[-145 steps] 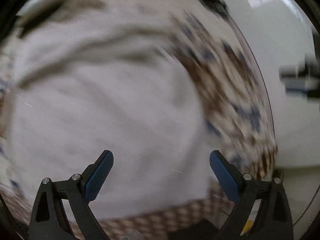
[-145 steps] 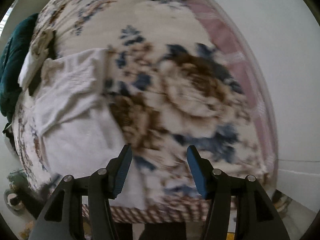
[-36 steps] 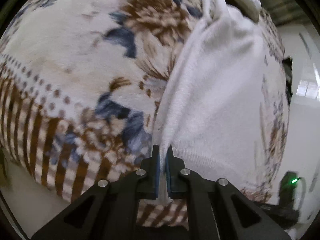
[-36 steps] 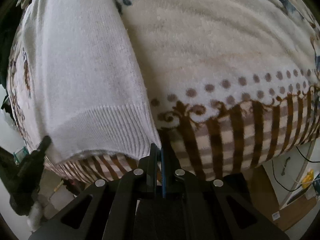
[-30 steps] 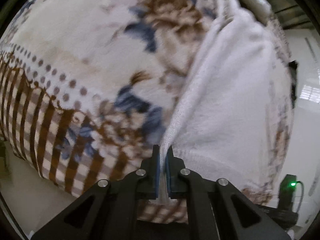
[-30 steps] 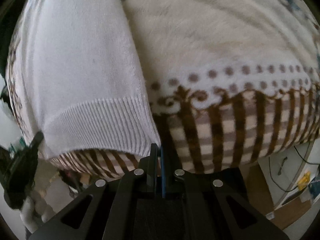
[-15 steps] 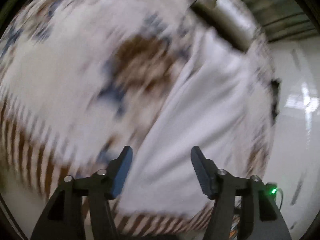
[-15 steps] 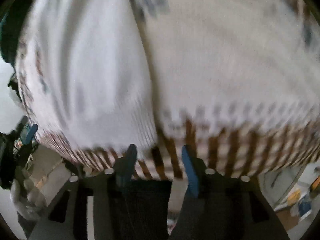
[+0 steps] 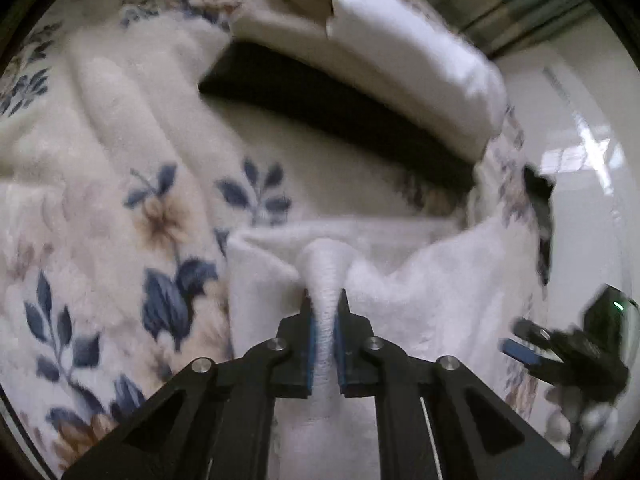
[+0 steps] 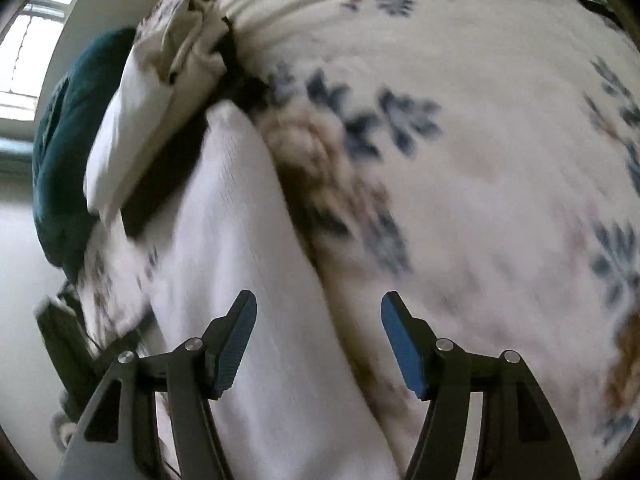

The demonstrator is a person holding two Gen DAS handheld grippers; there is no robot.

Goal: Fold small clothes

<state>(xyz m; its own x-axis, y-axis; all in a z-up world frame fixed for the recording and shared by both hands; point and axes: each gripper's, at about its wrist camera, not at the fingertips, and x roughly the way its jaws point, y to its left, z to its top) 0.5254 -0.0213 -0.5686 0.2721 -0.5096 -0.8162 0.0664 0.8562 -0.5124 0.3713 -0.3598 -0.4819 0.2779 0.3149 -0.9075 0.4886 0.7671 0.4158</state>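
A small white knitted garment (image 9: 400, 280) lies on a floral blanket (image 9: 120, 200). My left gripper (image 9: 324, 312) is shut on a bunched ridge of the garment's fabric near its far edge. In the right wrist view the same garment (image 10: 240, 260) runs as a long white strip from the bottom up toward the pile. My right gripper (image 10: 318, 320) is open and empty, hovering over the garment's right edge and the blanket (image 10: 480, 160). The right gripper also shows at the right edge of the left wrist view (image 9: 560, 356).
A stack of folded clothes, white (image 9: 400, 60) on top of black (image 9: 340, 108), lies just beyond the garment. A dark teal cloth (image 10: 68, 152) lies at the far left. The bed's edge and the pale floor (image 9: 592, 220) are to the right in the left wrist view.
Both grippers let go of the hem and opened, then moved up the garment. The left has now shut on a fold near the far end; the right stays open.
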